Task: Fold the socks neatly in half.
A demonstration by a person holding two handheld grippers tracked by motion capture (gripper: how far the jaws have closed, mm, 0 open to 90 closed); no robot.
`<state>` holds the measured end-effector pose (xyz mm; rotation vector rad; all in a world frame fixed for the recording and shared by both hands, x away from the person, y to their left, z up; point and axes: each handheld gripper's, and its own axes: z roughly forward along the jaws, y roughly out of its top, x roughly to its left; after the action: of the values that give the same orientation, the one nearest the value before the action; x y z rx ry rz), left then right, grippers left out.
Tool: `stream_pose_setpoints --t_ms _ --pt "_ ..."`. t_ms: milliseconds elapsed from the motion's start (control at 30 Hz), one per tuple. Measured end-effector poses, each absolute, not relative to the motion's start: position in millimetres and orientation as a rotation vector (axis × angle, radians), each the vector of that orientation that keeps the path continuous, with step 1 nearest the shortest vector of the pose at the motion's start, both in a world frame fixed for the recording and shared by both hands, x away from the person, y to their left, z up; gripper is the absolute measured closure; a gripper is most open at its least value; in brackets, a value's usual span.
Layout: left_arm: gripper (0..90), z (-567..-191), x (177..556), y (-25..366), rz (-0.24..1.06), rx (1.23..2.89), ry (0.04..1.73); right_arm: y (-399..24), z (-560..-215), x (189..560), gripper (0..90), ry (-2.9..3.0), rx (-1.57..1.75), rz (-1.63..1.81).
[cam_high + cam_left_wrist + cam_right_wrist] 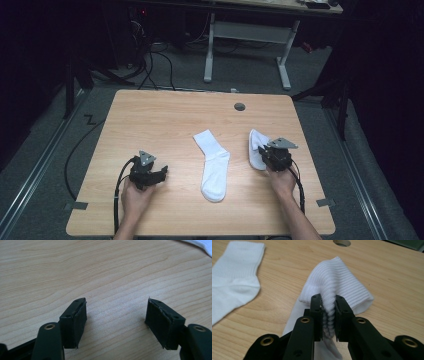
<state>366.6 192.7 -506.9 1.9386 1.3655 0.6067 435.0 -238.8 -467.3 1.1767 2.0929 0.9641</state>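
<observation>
Two hands are seen at the near edge of the table (150,107). One white sock (337,285) is pinched tight in the right gripper (328,315), and its ribbed top is bunched up off the wood on the right side. A second sock (214,165) is laid flat in the middle. The left gripper (116,322) is held wide open over bare wood, with nothing between its jaws.

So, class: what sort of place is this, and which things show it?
Probably a lab or workshop: a bare wooden table on grey carpet, loose cables on the floor, another desk frame behind, dark surroundings.
</observation>
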Motion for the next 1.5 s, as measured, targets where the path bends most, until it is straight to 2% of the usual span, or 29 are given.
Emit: stream_pose_setpoints --t_ms 533,1133,1500 --pt "33.7 -506.9 366.7 192.8 0.609 1.937 1.369 -225.4 -445.9 406.8 79.4 2.111 1.094 1.022" --pt "33.8 -507.0 366.8 192.8 0.607 1.938 1.365 -170.1 -429.6 378.0 79.2 2.217 0.948 1.085" --pt "33.8 -506.9 366.9 192.7 0.606 1.94 1.363 -144.8 -434.4 369.2 79.0 2.276 0.93 1.116"
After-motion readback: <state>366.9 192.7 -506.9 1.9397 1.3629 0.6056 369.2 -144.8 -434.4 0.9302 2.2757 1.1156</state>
